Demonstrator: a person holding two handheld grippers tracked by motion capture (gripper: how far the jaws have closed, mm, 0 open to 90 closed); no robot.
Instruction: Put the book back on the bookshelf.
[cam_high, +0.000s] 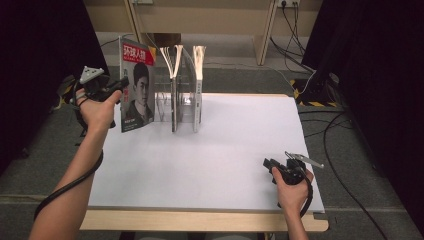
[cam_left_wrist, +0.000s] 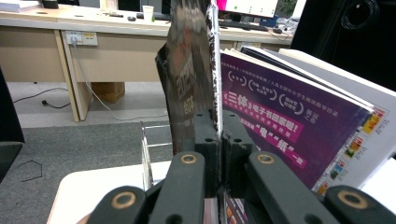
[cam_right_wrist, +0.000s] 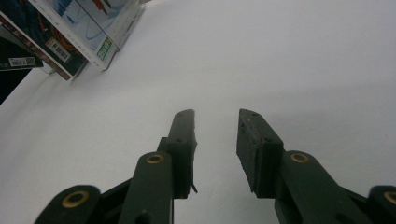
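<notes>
A magazine (cam_high: 138, 90) with a red-topped cover and a portrait stands upright at the left end of a clear rack (cam_high: 186, 111). My left gripper (cam_high: 120, 84) is shut on its left edge. In the left gripper view the jaws (cam_left_wrist: 218, 128) pinch that magazine (cam_left_wrist: 189, 74) edge-on, with a purple-covered magazine (cam_left_wrist: 280, 126) leaning just behind it. My right gripper (cam_high: 270, 164) rests low over the white table top near the front right. Its jaws (cam_right_wrist: 215, 119) stand open with nothing between them.
Two other fanned magazines (cam_high: 176, 62) (cam_high: 199, 60) stand in the rack's slots. The white sheet (cam_high: 225, 150) covers the table, with a wooden edge at the front. Desks and cables (cam_high: 300, 30) lie beyond the table. Magazine corners (cam_right_wrist: 70, 37) show upper left in the right gripper view.
</notes>
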